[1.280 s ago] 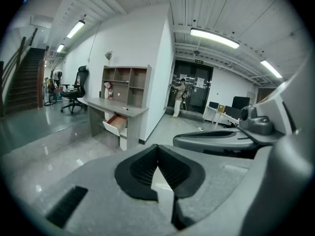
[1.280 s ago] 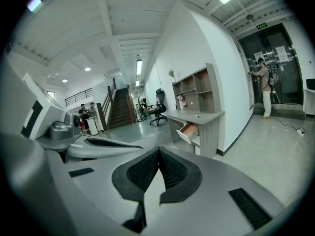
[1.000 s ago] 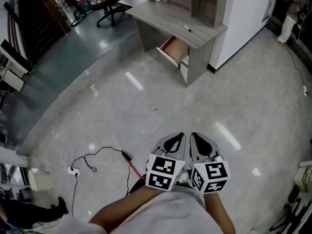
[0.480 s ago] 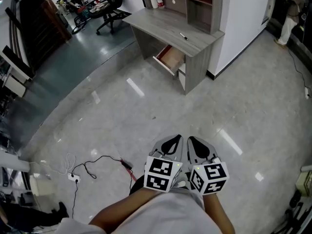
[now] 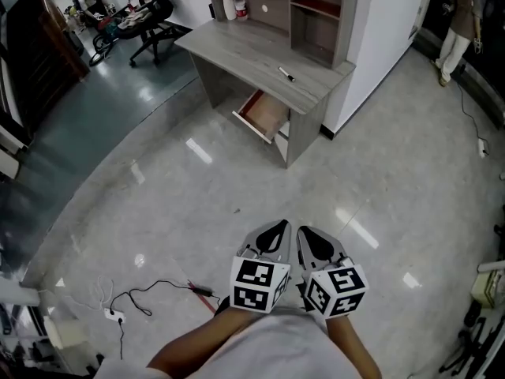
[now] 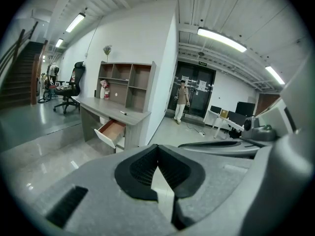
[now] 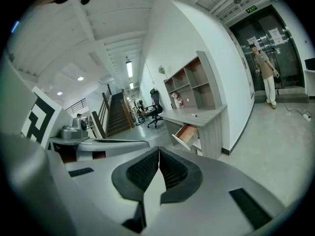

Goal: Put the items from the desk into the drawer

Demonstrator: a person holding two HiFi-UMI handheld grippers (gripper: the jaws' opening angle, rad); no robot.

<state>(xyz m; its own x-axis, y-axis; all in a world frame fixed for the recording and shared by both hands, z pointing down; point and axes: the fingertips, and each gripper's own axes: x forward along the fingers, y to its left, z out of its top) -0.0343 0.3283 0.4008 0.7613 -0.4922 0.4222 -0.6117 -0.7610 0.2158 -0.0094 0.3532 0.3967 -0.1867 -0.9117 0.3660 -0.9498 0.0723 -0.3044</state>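
A grey wooden desk [image 5: 251, 52] stands across the floor, far ahead of both grippers. A small dark pen [image 5: 286, 74] lies on its top near the right end. Below the top, a drawer [image 5: 259, 117] with a reddish-brown inside is pulled open. The left gripper view also takes in the desk [image 6: 110, 106], the pen [image 6: 123, 113] and the drawer [image 6: 111, 131]; the right gripper view has the drawer [image 7: 185, 132]. My left gripper [image 5: 277, 227] and right gripper [image 5: 303, 232] are held side by side low in the head view, over bare floor. Both are shut and hold nothing.
A shelf unit [image 5: 317, 10] rises from the desk's back, with bottles [image 5: 230, 4] at its left. A white wall block [image 5: 380, 42] stands right of the desk. An office chair [image 5: 148, 16] is behind it, a cable [image 5: 150, 297] lies on the floor, and a person [image 5: 453, 30] stands far right.
The desk and drawer have slid left and down in the head view and grown slightly larger as I come nearer. Both grippers stay shut, side by side.
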